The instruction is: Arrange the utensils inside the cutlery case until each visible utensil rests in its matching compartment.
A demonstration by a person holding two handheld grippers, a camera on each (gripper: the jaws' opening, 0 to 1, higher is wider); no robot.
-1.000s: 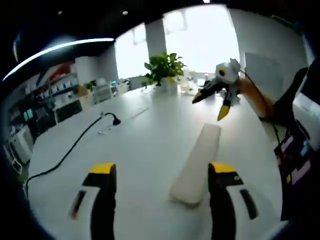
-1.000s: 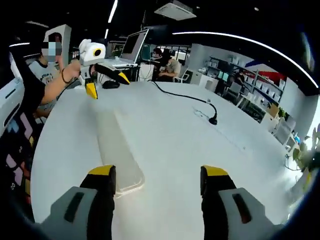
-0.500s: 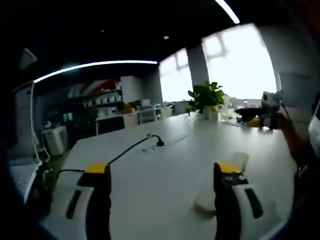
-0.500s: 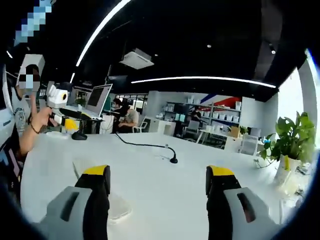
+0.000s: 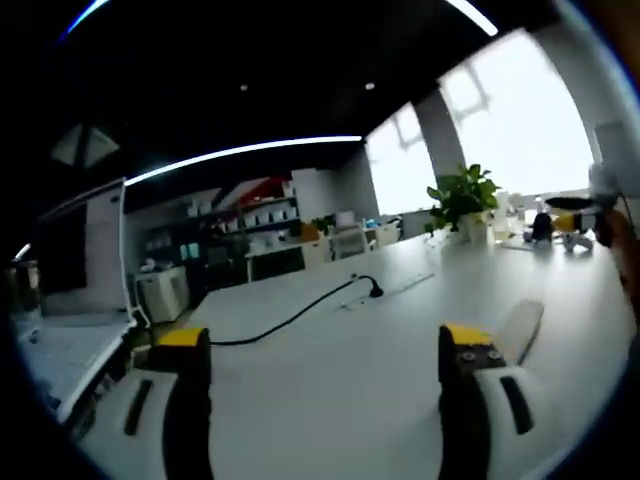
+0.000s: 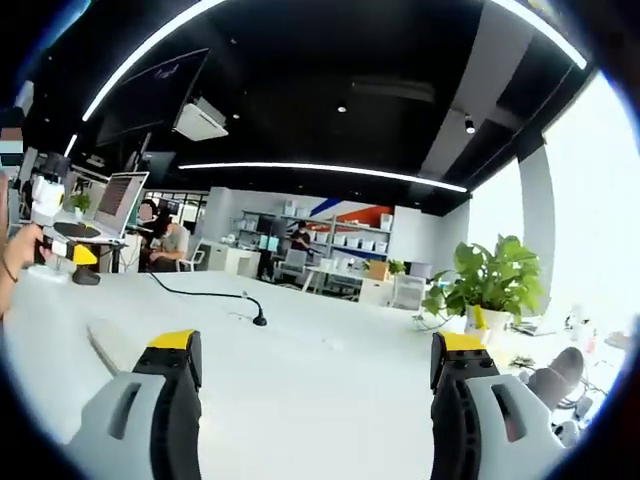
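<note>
Left hand-held gripper (image 5: 325,350) is hanging wide open and empty over the counter (image 5: 330,350), the pale cutlery case (image 5: 520,328) lying just beyond its right jaw. Right hand-held gripper (image 6: 310,370) is likewise gaping, gripping nothing, the case's end (image 6: 100,345) sitting by its left jaw; both should be tilting down toward the case before reaching.

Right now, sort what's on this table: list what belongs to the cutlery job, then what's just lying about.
Job:
- closed cutlery case, flat on the white table; its end shows past the left gripper
- right gripper, jaws apart, nothing between them

Lying about:
- black cable across the table
- potted plant at the far edge
- laptop at the far end
</note>
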